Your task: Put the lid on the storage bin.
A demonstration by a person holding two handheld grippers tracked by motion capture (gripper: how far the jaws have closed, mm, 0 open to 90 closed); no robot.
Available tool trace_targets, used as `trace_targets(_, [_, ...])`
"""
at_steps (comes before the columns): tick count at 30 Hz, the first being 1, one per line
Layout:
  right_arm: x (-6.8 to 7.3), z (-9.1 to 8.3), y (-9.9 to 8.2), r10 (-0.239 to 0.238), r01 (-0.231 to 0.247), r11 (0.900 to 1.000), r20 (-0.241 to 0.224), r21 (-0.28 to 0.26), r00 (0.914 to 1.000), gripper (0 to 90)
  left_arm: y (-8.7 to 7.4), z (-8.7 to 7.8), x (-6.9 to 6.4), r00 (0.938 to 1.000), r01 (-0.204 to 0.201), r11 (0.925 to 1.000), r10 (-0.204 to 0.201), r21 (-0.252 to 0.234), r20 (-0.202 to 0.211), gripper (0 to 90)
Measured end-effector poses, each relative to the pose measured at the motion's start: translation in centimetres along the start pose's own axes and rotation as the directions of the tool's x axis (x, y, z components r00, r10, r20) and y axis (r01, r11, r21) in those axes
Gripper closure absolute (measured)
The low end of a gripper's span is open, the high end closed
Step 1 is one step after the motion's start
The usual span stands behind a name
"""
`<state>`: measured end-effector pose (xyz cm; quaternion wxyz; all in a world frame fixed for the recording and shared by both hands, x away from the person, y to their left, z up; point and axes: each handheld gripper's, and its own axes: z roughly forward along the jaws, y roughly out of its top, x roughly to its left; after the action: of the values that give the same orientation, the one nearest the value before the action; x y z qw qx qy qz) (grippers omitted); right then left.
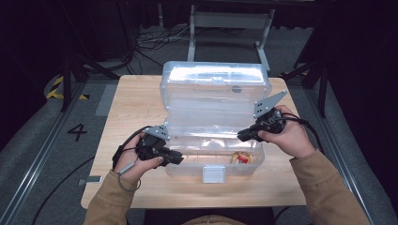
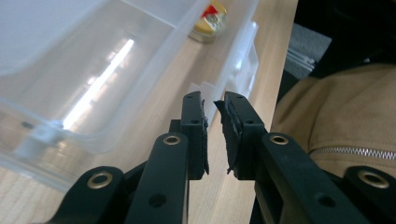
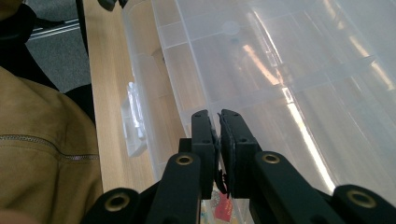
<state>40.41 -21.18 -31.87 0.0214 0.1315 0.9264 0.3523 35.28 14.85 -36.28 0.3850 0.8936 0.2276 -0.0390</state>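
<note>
A clear plastic box (image 1: 187, 169) stands on the wooden table (image 1: 131, 103) with its lid (image 1: 216, 91) tipped up and back. A small yellow and red item (image 1: 241, 157) lies in the box's front right corner, also seen as (image 2: 211, 18) and under the right jaws (image 3: 225, 210). My left gripper (image 1: 180, 158) is at the box's front left corner; its jaws (image 2: 212, 99) stand a narrow gap apart with nothing between them. My right gripper (image 1: 240, 136) lies over the box's right rim, its jaws (image 3: 217, 114) closed together; whether they pinch the rim is hidden.
A white latch (image 1: 213, 174) hangs at the middle of the box's front wall. A person's tan sleeves come in from below. Bare table lies left of the box. Grey floor, cables and dark stands (image 1: 70, 79) surround the table.
</note>
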Motion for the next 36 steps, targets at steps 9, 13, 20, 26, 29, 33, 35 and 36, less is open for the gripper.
trace_targets(9, [0.1, 0.0, -0.1, -0.006, 0.006, 1.0, 0.007, -0.004, 1.0, 84.9, 0.3, -1.6, -0.2, 0.9987, -0.005, 0.993, -0.001, -0.118, -0.052, 84.9])
trace_targets(13, [0.1, 0.0, -0.1, -0.004, 0.004, 1.0, 0.008, -0.007, 1.0, 84.9, 0.3, -2.2, -0.1, 0.9972, 0.006, 0.9859, -0.018, -0.167, -0.073, 86.1])
trace_targets(20, [0.2, 0.0, -0.3, -0.004, 0.004, 0.9999, 0.012, -0.015, 0.9999, 84.9, 0.2, -3.2, 0.5, 0.9921, 0.029, 0.9635, -0.061, -0.266, -0.11, 86.3])
trace_targets(26, [0.2, 0.0, -0.4, -0.003, 0.003, 0.9997, 0.011, -0.024, 0.9999, 84.9, 0.4, -3.9, 0.7, 0.9877, 0.045, 0.9403, -0.093, -0.337, -0.126, 86.9])
trace_targets(29, [0.2, 0.0, -0.5, -0.001, 0.002, 0.9996, 0.01, -0.029, 0.9999, 84.9, 0.5, -4.1, 0.8, 0.9846, 0.058, 0.93, -0.113, -0.363, -0.133, 86.9])
trace_targets(33, [0.3, 0.0, -0.7, 0.0, 0.0, 0.9992, 0.014, -0.04, 0.9999, 84.8, 0.6, -4.3, 0.9, 0.9794, 0.074, 0.9164, -0.141, -0.393, -0.145, 87.2])
trace_targets(35, [0.3, 0.0, -0.8, 0.001, 0.0, 0.999, 0.014, -0.044, 0.9999, 84.8, 0.6, -4.3, 0.9, 0.9741, 0.076, 0.9131, -0.154, -0.401, -0.165, 87.2])
trace_targets(36, [0.4, 0.0, -0.9, 0.001, -0.001, 0.9989, 0.013, -0.046, 0.9999, 84.8, 0.6, -4.4, 0.9, 0.9739, 0.075, 0.9102, -0.154, -0.407, -0.167, 87.3])
